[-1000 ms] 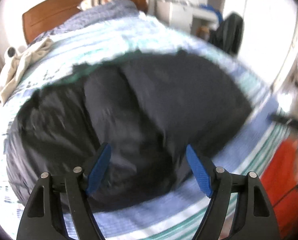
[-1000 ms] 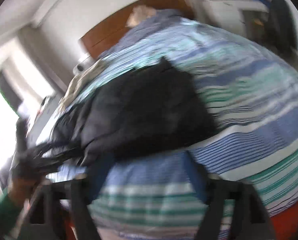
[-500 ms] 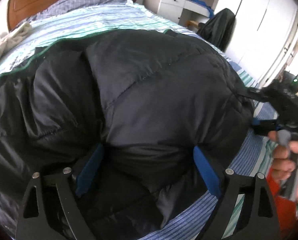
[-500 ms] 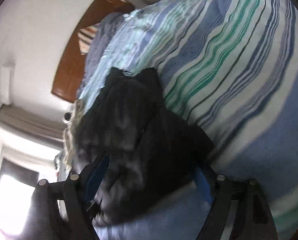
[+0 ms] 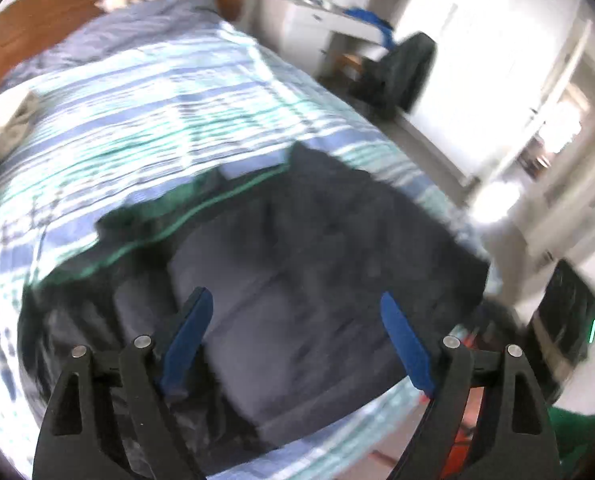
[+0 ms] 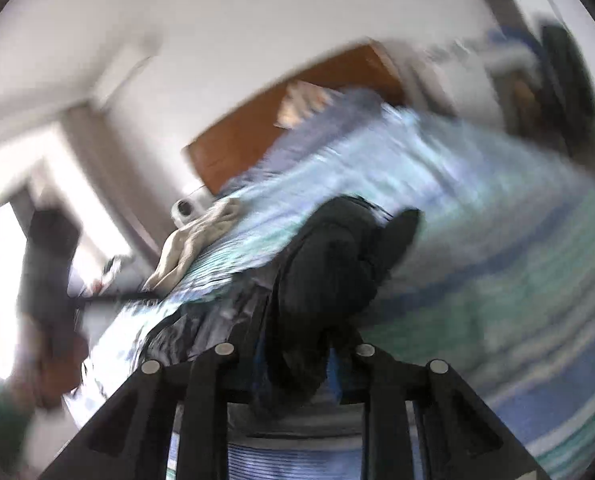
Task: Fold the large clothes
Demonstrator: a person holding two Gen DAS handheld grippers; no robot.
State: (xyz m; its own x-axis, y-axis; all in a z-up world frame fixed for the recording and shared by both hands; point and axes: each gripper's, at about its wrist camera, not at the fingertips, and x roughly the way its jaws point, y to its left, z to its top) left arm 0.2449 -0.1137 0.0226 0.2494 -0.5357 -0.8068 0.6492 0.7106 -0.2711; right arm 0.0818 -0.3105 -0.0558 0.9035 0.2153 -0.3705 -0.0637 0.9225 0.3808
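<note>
Gripping a bunched fold of the black puffer jacket (image 6: 337,280), the right claw (image 6: 293,372) has its blue pads drawn in tight against the dark fabric, which rises from between them and drapes away over the bed (image 6: 517,260); a hold on the hem or edge like this looks meant to let that side be lifted and carried over the rest of the garment. The left claw (image 5: 297,344) hangs above the jacket (image 5: 317,280) with its blue fingers (image 5: 189,336) set wide apart and nothing between them, probably so it is free to pin or pick up another edge. The jacket lies spread across the foot of the bed, on the blue, green and white striped cover (image 5: 137,120), a broad flat place that suits a bulky garment. A beige cloth (image 6: 193,244) lies near the bed's side, well apart from the jacket. Both views are blurred by motion, so exactly which part of the jacket is pinched cannot be told.
</note>
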